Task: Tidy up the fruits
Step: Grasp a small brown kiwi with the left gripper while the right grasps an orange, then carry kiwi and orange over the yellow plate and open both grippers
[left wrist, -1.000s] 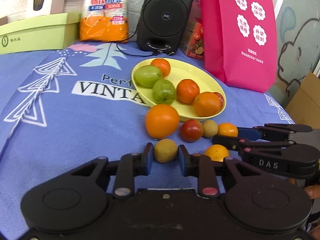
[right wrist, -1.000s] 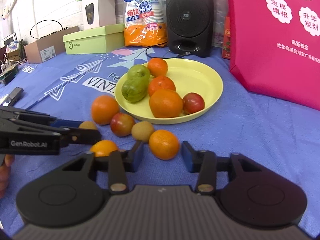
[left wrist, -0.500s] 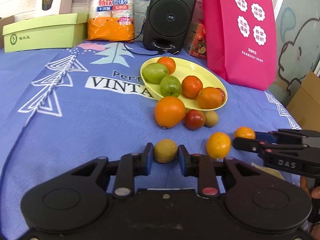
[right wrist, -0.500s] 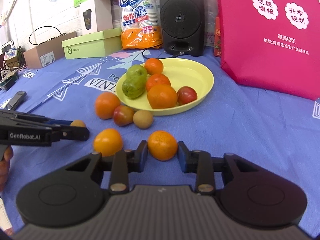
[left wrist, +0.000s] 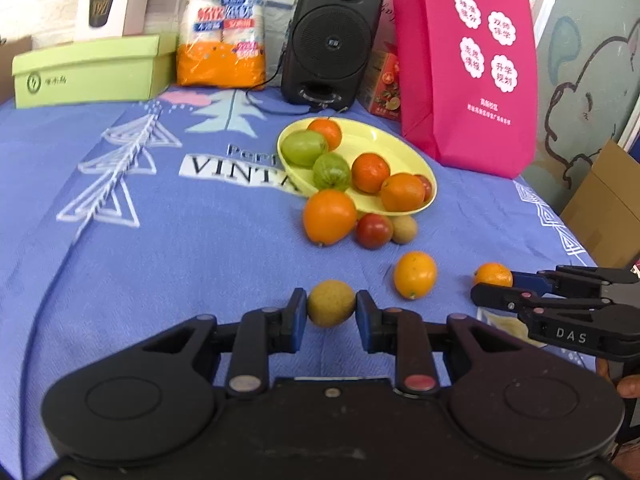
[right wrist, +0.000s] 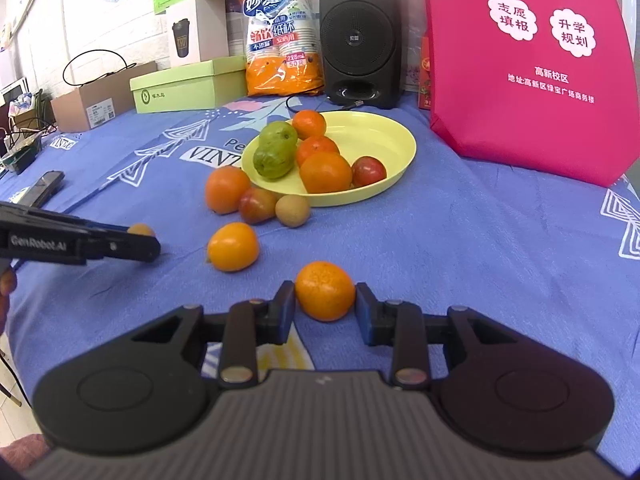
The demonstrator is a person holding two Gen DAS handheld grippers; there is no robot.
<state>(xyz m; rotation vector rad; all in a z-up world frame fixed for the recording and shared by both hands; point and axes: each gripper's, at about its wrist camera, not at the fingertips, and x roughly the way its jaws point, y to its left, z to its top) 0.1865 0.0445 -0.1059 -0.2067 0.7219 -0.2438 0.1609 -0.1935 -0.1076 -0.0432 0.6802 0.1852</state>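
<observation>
Left wrist view has the left gripper (left wrist: 331,312) clamped on a small brown kiwi (left wrist: 331,302), its two pads pressing the fruit's sides. The yellow plate (left wrist: 394,148) lies straight ahead and a little to the right, well apart, with loose fruit on the blue table (left wrist: 160,240) between. On the other side, the right gripper (right wrist: 325,307) is closed on a mandarin (right wrist: 325,290), and its plate (right wrist: 384,136) also sits ahead, slightly right. I'd judge the right hand has the clearer lane; the left must pass over the big orange (left wrist: 329,216).
</observation>
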